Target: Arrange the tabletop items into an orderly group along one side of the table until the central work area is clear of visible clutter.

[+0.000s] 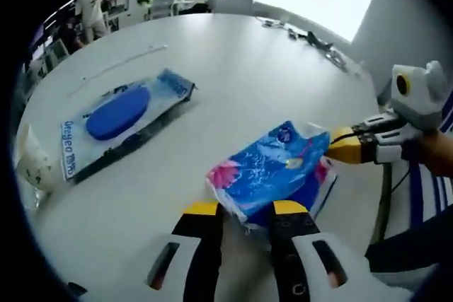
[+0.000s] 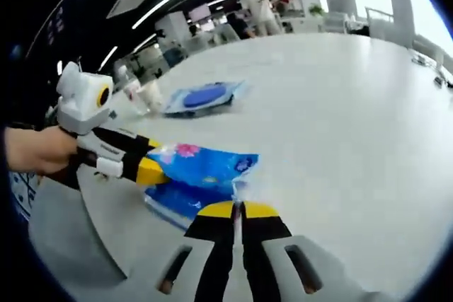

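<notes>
On the table (image 1: 233, 68), the tissue pack (image 1: 272, 171) lies just ahead of the left gripper (image 1: 245, 210), its near end between the jaws. The right gripper (image 1: 347, 148) comes in from the right, touching the pack's far right corner. Beyond and to the left lies the wet-wipes pack (image 1: 120, 118), well apart. In the right gripper view, the tissue pack (image 2: 198, 175) sits before the right gripper (image 2: 238, 210), the left gripper (image 2: 145, 169) at its left end, the wet-wipes pack (image 2: 202, 97) behind.

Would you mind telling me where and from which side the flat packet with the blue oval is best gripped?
Probably at a thin film margin of the flat packet, approached low from a free side: it lies flat on the table, and its raised blue oval looks too broad to pinch.
</notes>
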